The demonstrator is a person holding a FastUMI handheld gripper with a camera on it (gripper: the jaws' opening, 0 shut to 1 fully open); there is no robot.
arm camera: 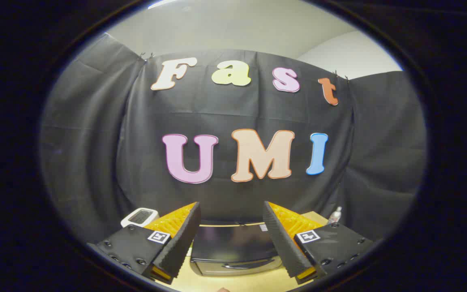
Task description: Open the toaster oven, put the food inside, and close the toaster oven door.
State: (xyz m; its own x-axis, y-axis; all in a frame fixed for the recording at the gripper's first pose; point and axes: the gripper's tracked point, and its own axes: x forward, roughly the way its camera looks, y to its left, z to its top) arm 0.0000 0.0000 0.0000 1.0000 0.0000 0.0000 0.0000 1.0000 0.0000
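The tool is held with its fingers spread wide and nothing between them. The dark, glossy-topped toaster oven with a silver front and curved metal door handle is seen below and just ahead, framed in the gap between the fingers, standing on the pale wooden desk. Its door appears closed. The handle's long axis runs crosswise to the fingers, so a downward, forward reach is judged necessary.
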